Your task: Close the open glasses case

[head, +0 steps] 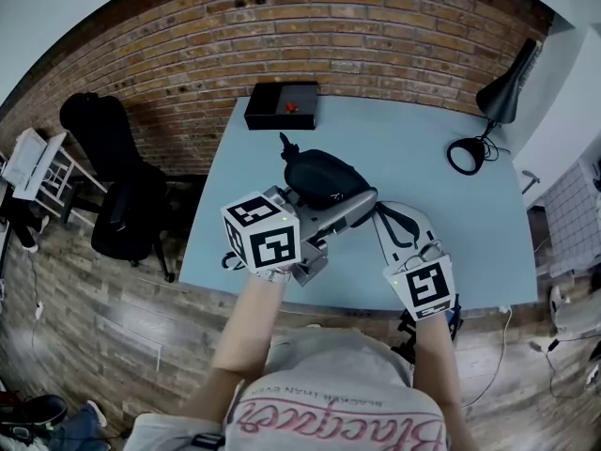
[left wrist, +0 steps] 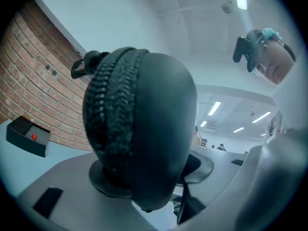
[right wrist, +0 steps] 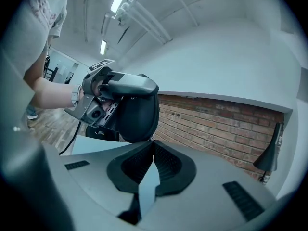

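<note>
- Black glasses case [head: 324, 181] up off the light blue table [head: 423, 158], over the table's near-middle part.
- Clamped in the left gripper [head: 347, 209]: jaws spread wide, one on each broad side of the case, pressing on it.
- In the left gripper view, zip seam turned toward the camera and running up the case's edge, zip pull [left wrist: 84, 66] at the top end. Whether the zip is done up all the way, not clear.
- Right gripper [right wrist: 151, 148] to the right of the case and nearer, jaws pressed together with nothing between them. Tips aimed at the lower end of the case and just beside it; contact not clear.
- Black box [head: 280, 106] with a small red thing [head: 291, 108] on top, at the table's far edge, well apart from the case.
- Black desk lamp [head: 488, 111] at the table's far right corner.
- Dark office chair [head: 117, 186] on the wood floor left of the table.
- Brick wall [head: 329, 26] along the far side.
</note>
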`<state>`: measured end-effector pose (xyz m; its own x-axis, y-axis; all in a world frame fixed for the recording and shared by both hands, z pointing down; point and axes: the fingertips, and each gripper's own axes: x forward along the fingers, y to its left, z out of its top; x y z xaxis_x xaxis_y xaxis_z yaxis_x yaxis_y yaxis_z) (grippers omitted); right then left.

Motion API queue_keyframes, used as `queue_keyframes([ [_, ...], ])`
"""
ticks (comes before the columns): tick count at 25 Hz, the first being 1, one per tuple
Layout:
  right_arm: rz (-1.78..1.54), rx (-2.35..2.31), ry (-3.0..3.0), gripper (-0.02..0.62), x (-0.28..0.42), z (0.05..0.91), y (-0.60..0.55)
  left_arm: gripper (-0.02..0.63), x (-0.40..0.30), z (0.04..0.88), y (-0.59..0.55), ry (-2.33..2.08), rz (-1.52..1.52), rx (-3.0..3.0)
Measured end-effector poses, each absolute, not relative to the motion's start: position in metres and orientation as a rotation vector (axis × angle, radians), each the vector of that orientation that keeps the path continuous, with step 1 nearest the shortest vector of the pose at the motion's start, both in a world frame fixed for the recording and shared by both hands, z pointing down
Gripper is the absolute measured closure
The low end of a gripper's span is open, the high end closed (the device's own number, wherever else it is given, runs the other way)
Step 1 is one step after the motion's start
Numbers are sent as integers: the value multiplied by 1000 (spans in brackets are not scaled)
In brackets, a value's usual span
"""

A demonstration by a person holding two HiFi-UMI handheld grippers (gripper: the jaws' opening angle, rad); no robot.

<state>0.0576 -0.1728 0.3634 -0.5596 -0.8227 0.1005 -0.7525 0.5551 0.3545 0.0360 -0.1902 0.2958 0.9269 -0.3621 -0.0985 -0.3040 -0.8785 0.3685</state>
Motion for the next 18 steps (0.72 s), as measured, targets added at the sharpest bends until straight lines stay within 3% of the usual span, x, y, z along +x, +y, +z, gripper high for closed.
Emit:
queue_keyframes([
  [18,-568,1039,-2503,575,55,361,-160,333,55,318,-172,-202,225,2841],
])
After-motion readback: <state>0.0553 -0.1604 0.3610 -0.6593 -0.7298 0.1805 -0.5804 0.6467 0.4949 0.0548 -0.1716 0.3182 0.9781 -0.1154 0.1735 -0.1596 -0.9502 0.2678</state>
